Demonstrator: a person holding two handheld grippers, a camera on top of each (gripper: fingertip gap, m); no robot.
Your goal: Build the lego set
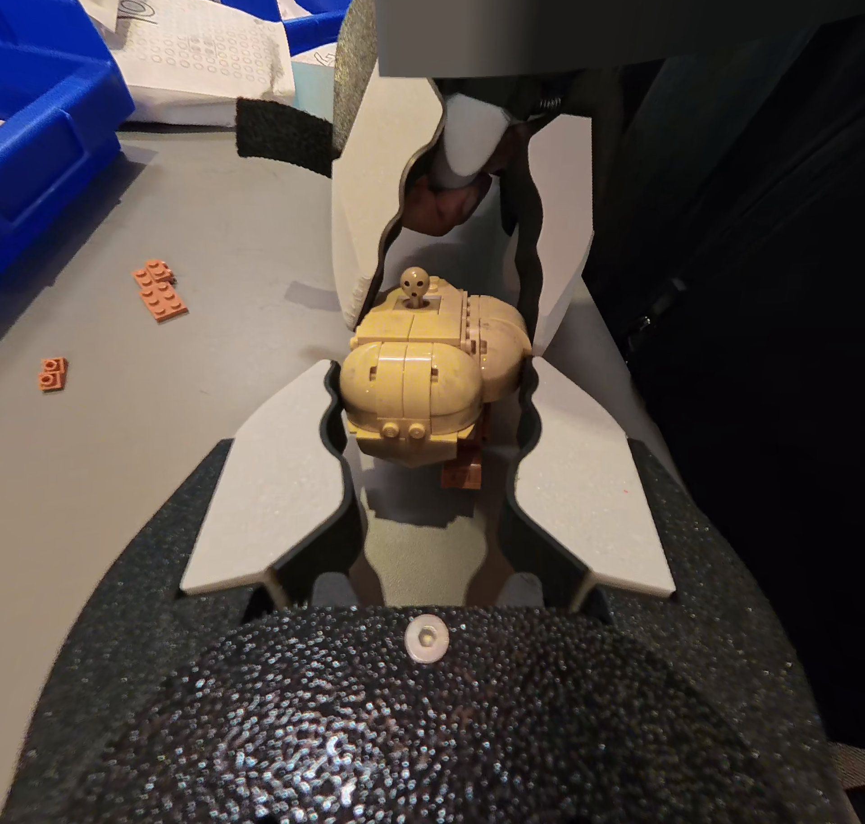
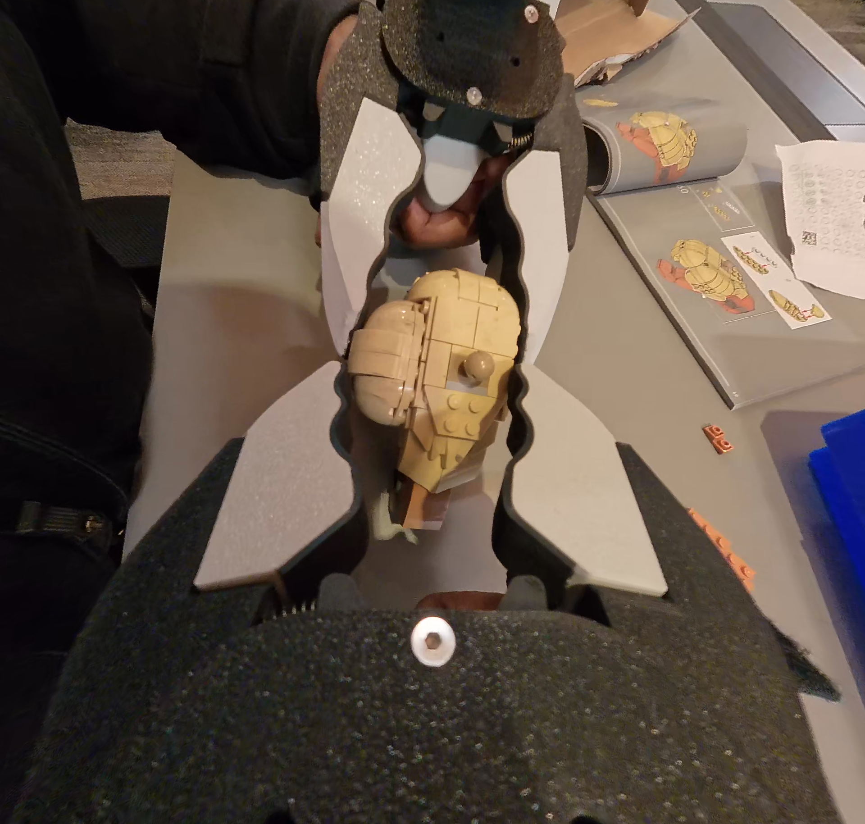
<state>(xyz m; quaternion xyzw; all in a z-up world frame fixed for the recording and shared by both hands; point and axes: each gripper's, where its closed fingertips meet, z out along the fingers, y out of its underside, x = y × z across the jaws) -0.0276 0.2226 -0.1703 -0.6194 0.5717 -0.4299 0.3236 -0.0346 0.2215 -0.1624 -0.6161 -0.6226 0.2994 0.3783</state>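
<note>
A tan rounded lego model (image 1: 407,380) with a ball knob (image 1: 414,282) on top and brown parts (image 1: 463,469) underneath is held above the grey table (image 1: 210,249). My left gripper (image 1: 430,368) is shut on its sides from the near end. My right gripper (image 1: 444,331) comes in from the far end, and its fingers (image 1: 360,221) also close on the model. In the right wrist view, the model (image 2: 468,324) sits between my right gripper (image 2: 428,371) and the left gripper's fingers (image 2: 355,221) opposite.
Loose orange plates (image 1: 159,291) and a small orange piece (image 1: 54,373) lie on the table left of the model. Blue bins (image 1: 47,99) and paper sheets (image 1: 201,43) stand behind. The right wrist view shows an open instruction booklet (image 2: 702,240), a cardboard box (image 2: 608,20), and a dark sleeve (image 2: 140,76). Less than 4 cm separates the two grippers' tips. Left tips and right tips are each some 15 cm from the small orange piece (image 1: 54,373). Seen from the right wrist view (image 2: 716,437) as well.
</note>
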